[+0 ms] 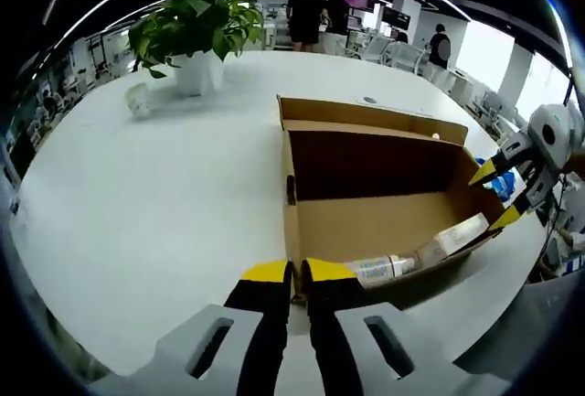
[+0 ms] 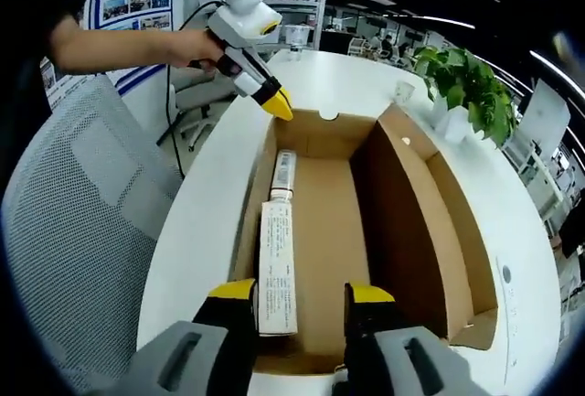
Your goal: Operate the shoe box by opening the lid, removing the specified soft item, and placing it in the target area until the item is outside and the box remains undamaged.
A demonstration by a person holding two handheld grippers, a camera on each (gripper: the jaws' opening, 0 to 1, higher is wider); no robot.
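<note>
Looking along our right hand-held gripper (image 2: 294,299), we see its jaws spread apart over the near end of the shoe box (image 2: 416,195), empty, straddling the end of the long white tube-shaped item (image 2: 277,268) that lies on the box floor. Our left hand-held gripper (image 1: 297,274) sits at the opposite short wall (image 1: 294,231) with its yellow tips pressed nearly together; it seems pinched on the cardboard edge, though we cannot tell that for certain. The box is already open, its lid (image 1: 370,120) folded back on the white table (image 1: 155,186).

The risks, as we judge them: closing the right jaws low could snag the cardboard floor or near wall and tear it; a grip on the very end of a soft item could let it droop and slip on the way out; and pulling before the left side steadies the box could drag it along the table.

The item lies flat against the left side wall in the right gripper view, its long axis running with the box's length, one end between our right jaws, the other towards the left hand-held gripper. A second, smaller packet (image 2: 284,173) lies beyond it, end to end.
</note>
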